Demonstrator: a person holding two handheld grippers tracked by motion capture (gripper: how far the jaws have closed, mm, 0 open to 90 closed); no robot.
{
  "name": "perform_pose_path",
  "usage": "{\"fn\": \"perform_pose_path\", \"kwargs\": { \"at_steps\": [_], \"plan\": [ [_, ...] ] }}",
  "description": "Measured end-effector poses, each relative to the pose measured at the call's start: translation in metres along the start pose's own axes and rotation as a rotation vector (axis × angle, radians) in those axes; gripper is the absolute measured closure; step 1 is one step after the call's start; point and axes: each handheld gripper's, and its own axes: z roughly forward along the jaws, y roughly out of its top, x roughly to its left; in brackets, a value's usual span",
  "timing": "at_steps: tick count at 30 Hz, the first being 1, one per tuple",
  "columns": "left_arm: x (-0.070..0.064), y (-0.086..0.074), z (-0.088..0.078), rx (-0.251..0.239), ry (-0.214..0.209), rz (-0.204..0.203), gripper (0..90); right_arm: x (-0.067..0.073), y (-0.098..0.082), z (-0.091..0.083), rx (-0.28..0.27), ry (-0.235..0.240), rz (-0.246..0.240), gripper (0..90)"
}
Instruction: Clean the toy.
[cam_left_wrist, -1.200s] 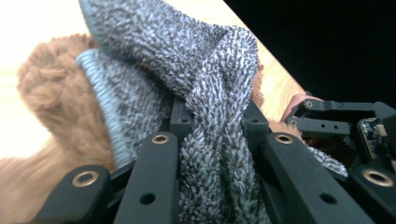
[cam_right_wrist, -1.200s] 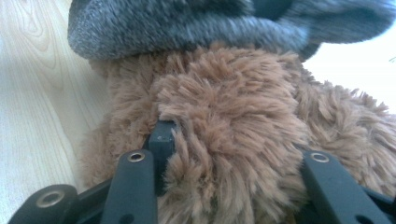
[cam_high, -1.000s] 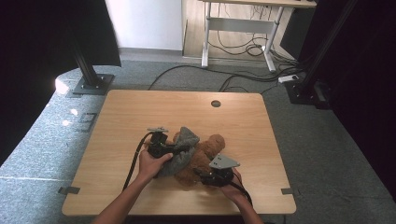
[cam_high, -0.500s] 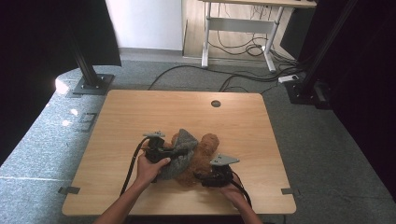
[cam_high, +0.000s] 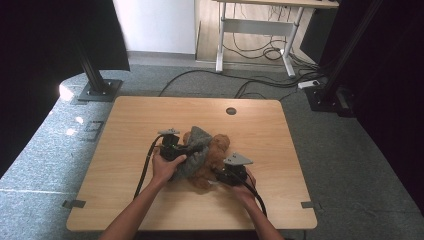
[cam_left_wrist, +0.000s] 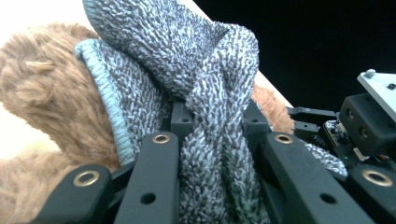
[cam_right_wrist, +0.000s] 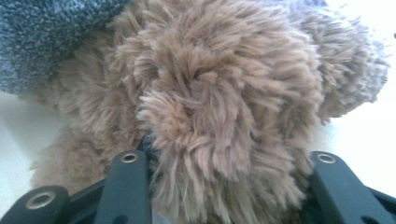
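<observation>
The brown plush toy (cam_high: 210, 155) lies near the middle of the wooden table (cam_high: 125, 130), a grey knitted cloth (cam_high: 196, 150) draped over it. Both forearms reach in from the near edge. The left gripper (cam_high: 186, 149) pinches a fold of the cloth, while the right gripper (cam_high: 216, 173) clasps the toy's fur between fairly wide jaws.

The high view was evenly lit and fairly sharp, with a bright glare patch on the floor (cam_high: 65, 92) at the left and dark curtains swallowing both sides. In the gripper views the tabletop (cam_right_wrist: 364, 126) was blown out to near white. The brown fur (cam_right_wrist: 224, 93) sat so close that it looked soft and slightly blurred.
</observation>
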Motion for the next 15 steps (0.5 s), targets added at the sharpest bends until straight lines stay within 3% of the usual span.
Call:
{"fn": "perform_pose_path", "kwargs": {
  "at_steps": [7, 15],
  "plan": [
    [0.005, 0.010, 0.012, -0.010, 0.004, 0.003, 73.2, -0.015, 0.003, 0.008, -0.027, -0.046, 0.010, 53.4],
    [-0.011, -0.011, -0.001, 0.006, -0.045, 0.027, 73.2, -0.003, -0.008, -0.007, -0.005, -0.013, -0.051, 53.4]
  ]
}}
